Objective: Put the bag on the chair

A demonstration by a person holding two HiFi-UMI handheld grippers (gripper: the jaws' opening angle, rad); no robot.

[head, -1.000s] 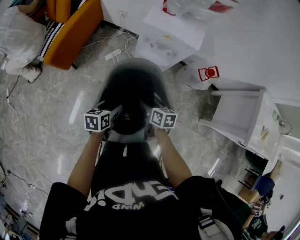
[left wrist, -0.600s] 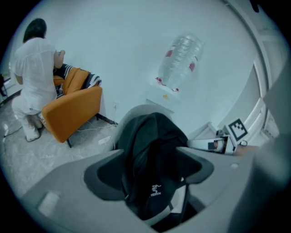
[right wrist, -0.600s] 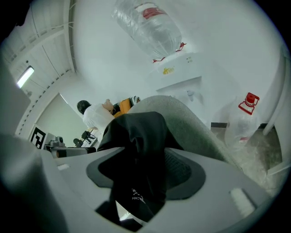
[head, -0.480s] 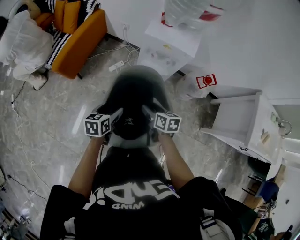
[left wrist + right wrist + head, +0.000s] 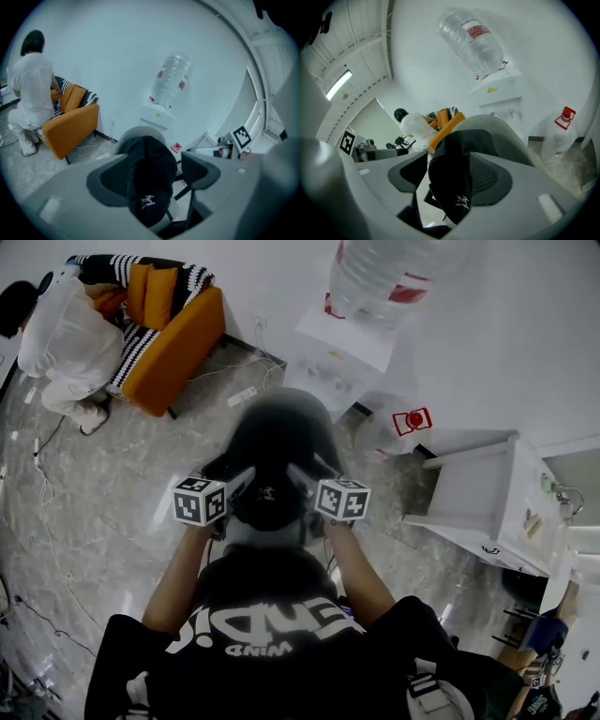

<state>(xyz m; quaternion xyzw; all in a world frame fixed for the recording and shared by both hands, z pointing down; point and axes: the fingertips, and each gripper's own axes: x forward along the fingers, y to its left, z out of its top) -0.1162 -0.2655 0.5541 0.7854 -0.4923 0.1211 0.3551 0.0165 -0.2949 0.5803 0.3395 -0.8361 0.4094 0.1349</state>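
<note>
A black bag (image 5: pixel 270 451) with a small white logo rests on the grey chair (image 5: pixel 265 532) right in front of me. My left gripper (image 5: pixel 238 483) is at the bag's left side and stands open. My right gripper (image 5: pixel 301 476) is at its right side, its jaws opening. In the left gripper view the bag (image 5: pixel 149 180) hangs between the spread fingers (image 5: pixel 111 180), with the chair back (image 5: pixel 140 133) behind it. The right gripper view shows the bag (image 5: pixel 452 178) between the two pads (image 5: pixel 485 176), which do not press on it, and the chair (image 5: pixel 499 131).
An orange armchair (image 5: pixel 178 334) stands at the far left with a person in white (image 5: pixel 61 334) bent beside it. A water dispenser (image 5: pixel 361 329) stands against the wall, a clear sack with a red label (image 5: pixel 394 427) beside it. A white cabinet (image 5: pixel 483 488) is at the right. Cables cross the floor.
Both grippers' jaws have spread apart at the sides of the bag, which stays on the chair. The head view has tilted up, showing more of the armchair and wall.
</note>
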